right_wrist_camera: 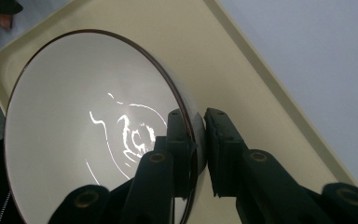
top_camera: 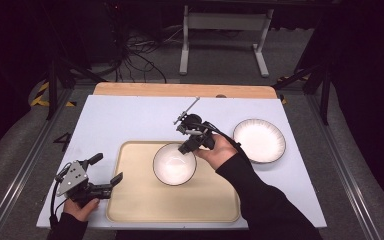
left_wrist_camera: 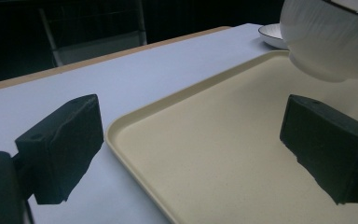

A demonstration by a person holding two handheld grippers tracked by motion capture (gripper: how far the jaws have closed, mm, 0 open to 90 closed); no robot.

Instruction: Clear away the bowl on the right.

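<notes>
Lab or recording studio, not a home. Black curtains [top_camera: 10, 45] close off the upper left and right of the high view. Grey carpet floor [top_camera: 220, 55], tangled cables [top_camera: 135, 50] upper centre, white equipment stand [top_camera: 225, 35] behind the table [top_camera: 130, 115], hazard tape [top_camera: 42, 95] at left.

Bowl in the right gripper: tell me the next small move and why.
Probably lower it a little further, then open the jaws. The right gripper is clamped on the rim of the bowl, which hangs over the tray; in the left gripper view its base seems not yet down. The left gripper waits open at the tray's edge.
</notes>
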